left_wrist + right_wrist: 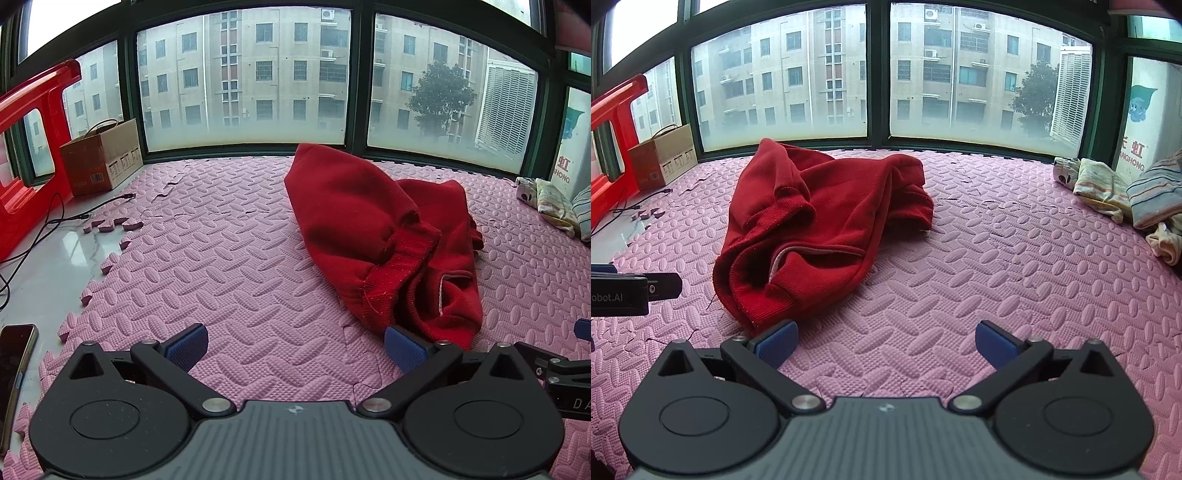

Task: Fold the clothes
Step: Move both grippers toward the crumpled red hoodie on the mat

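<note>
A crumpled red sweater (384,236) lies in a heap on the pink foam mat (236,266), its ribbed hem nearest me. In the left wrist view my left gripper (295,343) is open over bare mat, its right blue pad just short of the sweater's hem. In the right wrist view the same red sweater (820,221) sits ahead and to the left. My right gripper (886,341) is open with nothing between its pads, and its left pad is next to the hem's lowest corner. The left gripper's body (631,293) shows at the left edge.
A pile of light striped clothes (1126,195) lies at the right by the window. A cardboard box (101,157), a red plastic frame (33,147) and black cables (48,225) are at the far left. A phone (14,373) rests on the white ledge. Windows close the far side.
</note>
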The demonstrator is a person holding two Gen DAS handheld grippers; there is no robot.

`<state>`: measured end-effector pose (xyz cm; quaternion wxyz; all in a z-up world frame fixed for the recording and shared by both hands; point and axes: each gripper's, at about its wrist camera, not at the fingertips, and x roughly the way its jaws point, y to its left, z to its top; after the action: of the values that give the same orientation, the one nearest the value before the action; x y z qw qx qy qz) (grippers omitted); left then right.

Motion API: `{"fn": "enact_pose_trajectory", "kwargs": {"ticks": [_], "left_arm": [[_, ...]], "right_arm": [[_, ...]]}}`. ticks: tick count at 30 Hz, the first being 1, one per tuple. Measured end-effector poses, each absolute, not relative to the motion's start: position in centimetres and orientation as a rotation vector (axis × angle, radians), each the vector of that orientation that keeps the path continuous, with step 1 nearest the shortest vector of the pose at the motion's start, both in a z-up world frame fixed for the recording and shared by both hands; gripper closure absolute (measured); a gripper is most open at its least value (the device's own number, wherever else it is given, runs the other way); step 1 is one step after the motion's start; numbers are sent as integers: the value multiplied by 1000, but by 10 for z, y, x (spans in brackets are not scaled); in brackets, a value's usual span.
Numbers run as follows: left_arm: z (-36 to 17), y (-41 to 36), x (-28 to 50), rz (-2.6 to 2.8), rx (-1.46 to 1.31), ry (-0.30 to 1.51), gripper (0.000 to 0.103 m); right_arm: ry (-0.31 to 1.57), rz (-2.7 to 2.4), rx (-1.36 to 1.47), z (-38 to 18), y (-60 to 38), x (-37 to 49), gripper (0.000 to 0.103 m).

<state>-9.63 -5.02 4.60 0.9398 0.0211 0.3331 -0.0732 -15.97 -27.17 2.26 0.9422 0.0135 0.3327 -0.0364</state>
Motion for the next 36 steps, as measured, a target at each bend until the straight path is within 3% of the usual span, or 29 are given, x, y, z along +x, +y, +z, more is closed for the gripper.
{"fn": "enact_pose_trajectory", "kwargs": {"ticks": [36], "left_arm": [[46,-61,-95,-185,47,686,0]], "right_arm": [[702,-50,32,17,-264,-156,0]]}}
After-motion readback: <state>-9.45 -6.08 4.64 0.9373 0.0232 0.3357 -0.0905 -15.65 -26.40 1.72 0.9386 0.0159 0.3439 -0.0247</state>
